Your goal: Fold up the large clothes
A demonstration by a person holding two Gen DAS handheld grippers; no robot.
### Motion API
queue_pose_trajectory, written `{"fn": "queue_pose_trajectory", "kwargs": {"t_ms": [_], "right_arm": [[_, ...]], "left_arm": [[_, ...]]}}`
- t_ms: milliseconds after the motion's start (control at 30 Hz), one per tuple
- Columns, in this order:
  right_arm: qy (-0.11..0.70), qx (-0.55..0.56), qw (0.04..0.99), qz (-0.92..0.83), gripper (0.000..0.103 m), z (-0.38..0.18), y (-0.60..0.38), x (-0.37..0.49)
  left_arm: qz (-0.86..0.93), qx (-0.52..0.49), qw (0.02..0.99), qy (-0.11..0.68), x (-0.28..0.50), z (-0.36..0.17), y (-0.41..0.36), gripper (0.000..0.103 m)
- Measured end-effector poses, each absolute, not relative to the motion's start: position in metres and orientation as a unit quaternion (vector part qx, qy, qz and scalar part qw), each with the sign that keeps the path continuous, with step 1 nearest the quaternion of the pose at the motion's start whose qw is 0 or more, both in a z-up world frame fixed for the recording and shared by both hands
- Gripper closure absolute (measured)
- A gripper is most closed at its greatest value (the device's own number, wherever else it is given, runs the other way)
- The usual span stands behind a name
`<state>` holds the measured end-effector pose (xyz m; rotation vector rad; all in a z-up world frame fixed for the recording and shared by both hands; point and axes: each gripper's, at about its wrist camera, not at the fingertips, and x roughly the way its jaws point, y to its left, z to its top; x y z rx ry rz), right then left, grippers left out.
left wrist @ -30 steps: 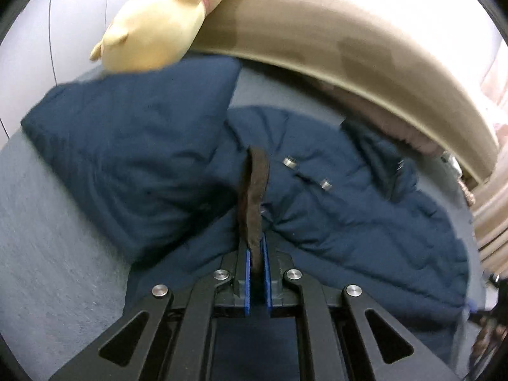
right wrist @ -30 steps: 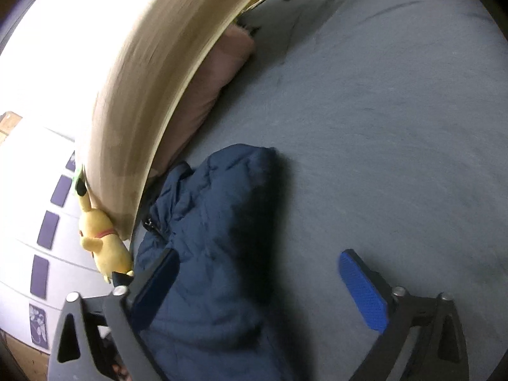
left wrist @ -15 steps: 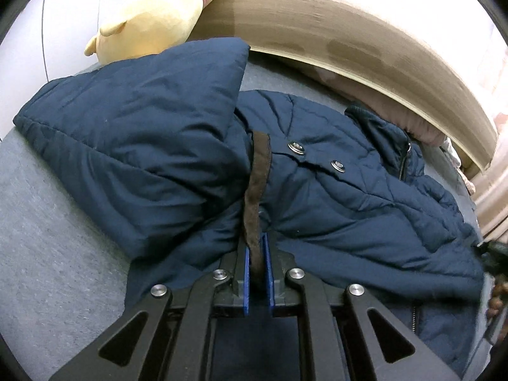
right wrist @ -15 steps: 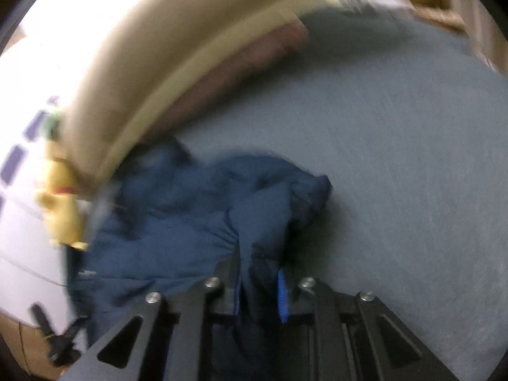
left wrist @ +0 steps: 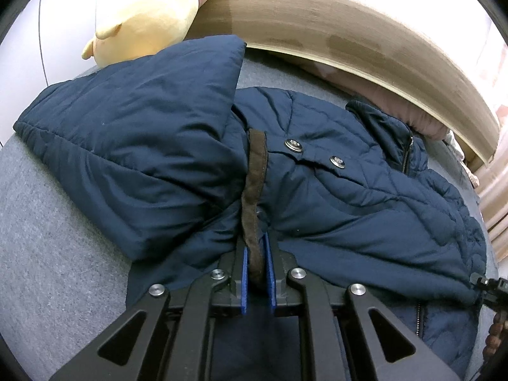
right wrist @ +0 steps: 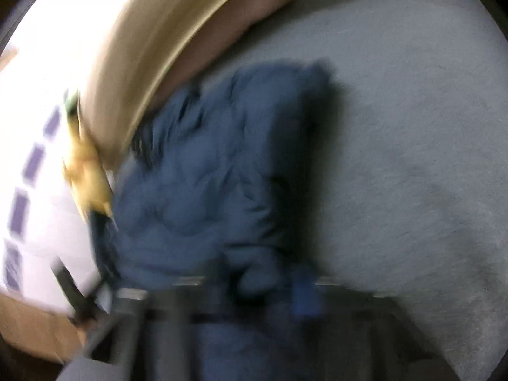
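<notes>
**Both grippers clamped on the coat**

Navy jacket point(left wrist: 333, 197) lay on the grey bed point(left wrist: 47, 238). Left gripper point(left wrist: 256, 273) pinched its brown strip point(left wrist: 254, 190); right gripper point(right wrist: 270, 289) had just been closing, jacket fabric bunched between its jaws, though it was blurry.

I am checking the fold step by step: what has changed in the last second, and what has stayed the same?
The right gripper, wide open before, has just been closing and now pinches a fold of the navy jacket at its edge. The jacket has spread wider in the left view. Unchanged: the left gripper stays shut on the brown strip; the yellow plush toy remains by the headboard.
</notes>
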<state>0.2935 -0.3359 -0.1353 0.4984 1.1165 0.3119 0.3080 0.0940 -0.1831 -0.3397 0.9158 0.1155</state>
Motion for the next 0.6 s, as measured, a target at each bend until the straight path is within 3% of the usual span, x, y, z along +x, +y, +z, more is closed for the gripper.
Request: {"fn": "queue_pose_trajectory", "kwargs": {"t_ms": [100, 167, 267, 300, 333, 367, 400, 600], "right_arm": [[0.471, 0.174, 0.853, 0.140, 0.085, -0.097, -0.328, 0.276], [0.496, 0.151, 0.847, 0.115, 0.085, -0.115, -0.329, 0.285], [0.510, 0.145, 0.842, 0.097, 0.076, -0.135, -0.332, 0.286], [0.506, 0.154, 0.844, 0.088, 0.069, -0.128, -0.335, 0.284], [0.500, 0.159, 0.847, 0.080, 0.044, -0.121, -0.339, 0.281], [0.487, 0.165, 0.855, 0.061, 0.030, -0.111, -0.347, 0.276], [0.466, 0.172, 0.867, 0.032, 0.026, -0.098, -0.356, 0.271], [0.380, 0.234, 0.890, 0.093, 0.026, -0.044, -0.359, 0.275]], "left_arm": [[0.047, -0.163, 0.882, 0.439, 0.309, -0.184, 0.095, 0.091], [0.046, -0.155, 0.884, 0.439, 0.311, -0.186, 0.091, 0.089], [0.054, -0.133, 0.885, 0.443, 0.314, -0.186, 0.085, 0.089], [0.053, -0.134, 0.884, 0.444, 0.315, -0.187, 0.085, 0.089], [0.051, -0.135, 0.884, 0.444, 0.315, -0.187, 0.086, 0.089], [0.049, -0.136, 0.884, 0.444, 0.316, -0.187, 0.086, 0.088], [0.048, -0.135, 0.885, 0.444, 0.316, -0.187, 0.086, 0.088], [0.049, -0.133, 0.886, 0.442, 0.315, -0.188, 0.084, 0.087]]}}
